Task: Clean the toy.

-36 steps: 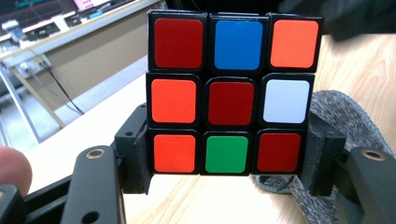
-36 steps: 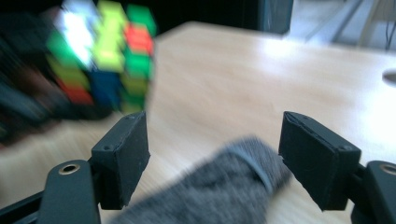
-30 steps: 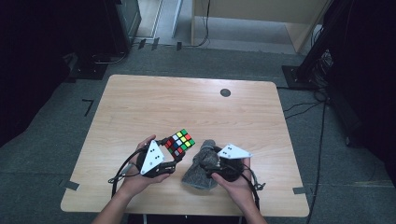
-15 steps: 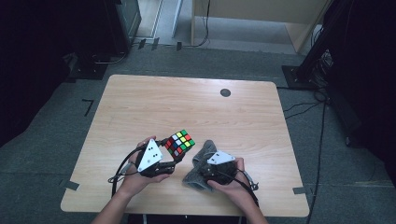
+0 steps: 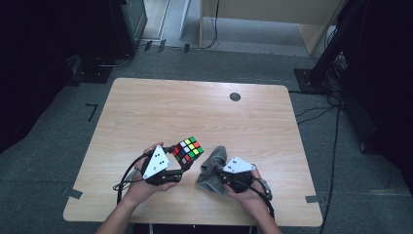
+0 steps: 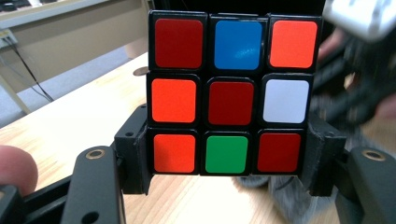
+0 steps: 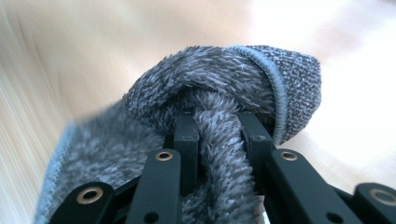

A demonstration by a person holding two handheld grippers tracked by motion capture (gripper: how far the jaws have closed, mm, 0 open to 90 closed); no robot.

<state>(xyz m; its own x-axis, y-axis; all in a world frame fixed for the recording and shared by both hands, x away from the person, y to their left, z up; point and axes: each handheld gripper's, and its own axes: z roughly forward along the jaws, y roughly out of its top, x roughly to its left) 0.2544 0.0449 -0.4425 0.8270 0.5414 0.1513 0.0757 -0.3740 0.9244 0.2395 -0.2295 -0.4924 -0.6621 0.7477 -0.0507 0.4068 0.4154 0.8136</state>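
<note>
A scrambled colour cube [image 5: 188, 149] is held just above the wooden table [image 5: 195, 107] near its front. My left gripper [image 5: 180, 157] is shut on it, and in the left gripper view the cube [image 6: 229, 93] shows a mostly red and orange face between the jaws of that gripper [image 6: 229, 156]. To the right lies a crumpled grey cloth [image 5: 213, 161]. My right gripper [image 5: 216, 171] has just been closing and is now shut on a bunched fold of the cloth [image 7: 210, 79], with fleece pinched between the pads of the gripper [image 7: 217, 135].
A small black round cap [image 5: 235, 96] sits in the tabletop at the far right. Cables trail from both grippers over the front edge. Dark equipment [image 5: 122, 24] stands on the floor at the back left, and a wooden unit [image 5: 263, 19] behind the table.
The right gripper's jaws have closed on the grey cloth, and that hand shifted slightly toward the front edge. The left gripper and cube have stayed put.
</note>
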